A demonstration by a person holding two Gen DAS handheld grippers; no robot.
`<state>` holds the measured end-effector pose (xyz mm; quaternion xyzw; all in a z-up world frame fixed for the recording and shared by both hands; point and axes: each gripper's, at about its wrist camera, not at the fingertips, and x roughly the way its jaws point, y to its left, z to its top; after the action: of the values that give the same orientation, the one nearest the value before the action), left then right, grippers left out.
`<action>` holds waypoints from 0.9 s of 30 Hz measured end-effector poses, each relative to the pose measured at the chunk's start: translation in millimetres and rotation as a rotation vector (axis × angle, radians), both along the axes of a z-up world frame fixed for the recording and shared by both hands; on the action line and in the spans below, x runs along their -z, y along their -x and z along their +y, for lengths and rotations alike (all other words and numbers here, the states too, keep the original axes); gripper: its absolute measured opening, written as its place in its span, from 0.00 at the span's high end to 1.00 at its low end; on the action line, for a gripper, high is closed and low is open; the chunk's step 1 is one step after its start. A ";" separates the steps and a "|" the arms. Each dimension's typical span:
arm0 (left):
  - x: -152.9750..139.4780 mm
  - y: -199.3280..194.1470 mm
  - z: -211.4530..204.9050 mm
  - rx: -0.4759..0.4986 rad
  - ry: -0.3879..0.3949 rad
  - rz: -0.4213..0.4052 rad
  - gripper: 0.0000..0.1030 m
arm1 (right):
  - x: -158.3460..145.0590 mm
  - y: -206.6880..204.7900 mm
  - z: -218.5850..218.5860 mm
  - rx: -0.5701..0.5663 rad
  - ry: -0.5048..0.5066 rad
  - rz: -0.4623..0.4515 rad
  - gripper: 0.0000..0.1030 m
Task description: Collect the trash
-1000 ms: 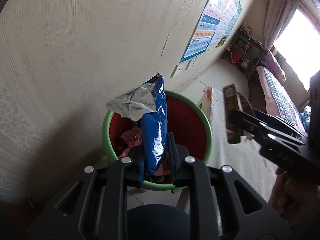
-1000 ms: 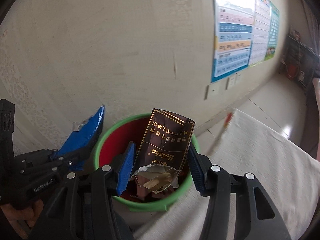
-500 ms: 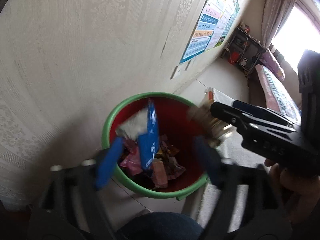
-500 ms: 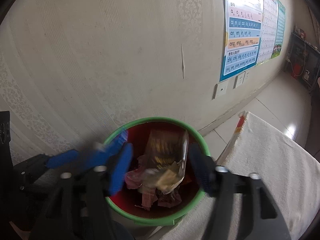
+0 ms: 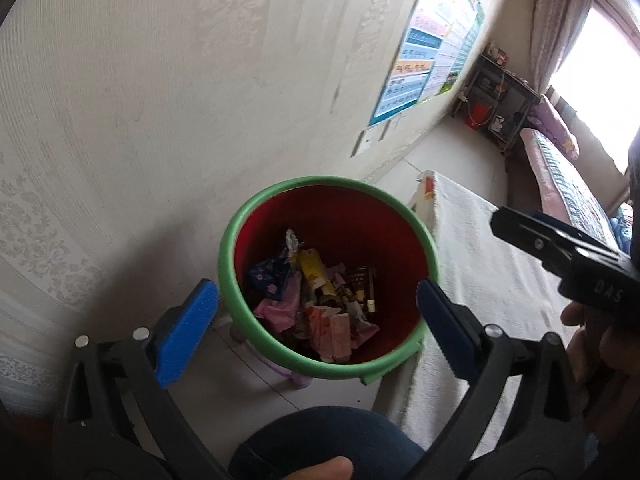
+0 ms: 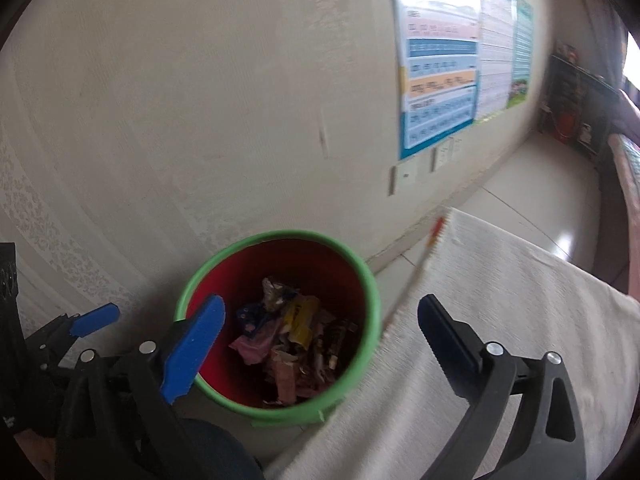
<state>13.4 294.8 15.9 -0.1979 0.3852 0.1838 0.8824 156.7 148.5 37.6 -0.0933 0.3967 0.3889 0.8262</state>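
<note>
A red bin with a green rim (image 5: 280, 344) stands on the floor by the wall, and it also shows in the right wrist view (image 6: 370, 300). Several crumpled wrappers (image 5: 320, 300) lie in its bottom, also seen from the right wrist (image 6: 292, 340). My left gripper (image 5: 316, 312) hangs open and empty above the bin, jaws wide apart. My right gripper (image 6: 320, 332) is also open and empty above the bin. The right gripper's body (image 5: 568, 256) shows at the right of the left wrist view. The left gripper's blue fingertip (image 6: 96, 320) shows at the left of the right wrist view.
A table with a white cloth (image 6: 500, 320) stands right of the bin, also in the left wrist view (image 5: 480, 280). A pale wall with posters (image 6: 440, 92) rises behind. A dark shelf (image 5: 496, 104) and a bed (image 5: 568, 184) stand at the far right. My knee (image 5: 320, 444) is below.
Both grippers opened. The blue wrapper fell from the left one and the brown pack from the right one into the bin. Both now lie among the trash.
</note>
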 end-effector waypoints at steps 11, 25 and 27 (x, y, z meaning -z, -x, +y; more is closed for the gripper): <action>-9.9 -24.4 -102.4 0.157 -0.059 -0.013 0.05 | -8.4 21.0 -133.0 0.206 0.028 -0.099 0.07; -1.6 -41.6 -224.4 0.337 -0.096 -0.069 0.05 | 12.3 56.1 -281.4 0.481 0.039 -0.118 0.07; 3.6 -40.1 -238.2 0.343 -0.121 -0.068 0.05 | 15.7 63.5 -295.0 0.503 0.034 -0.122 0.07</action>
<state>53.5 56.7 12.3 -0.0821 0.3714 0.0468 0.9237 93.2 -146.4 21.9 -0.0289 0.3636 0.1582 0.9176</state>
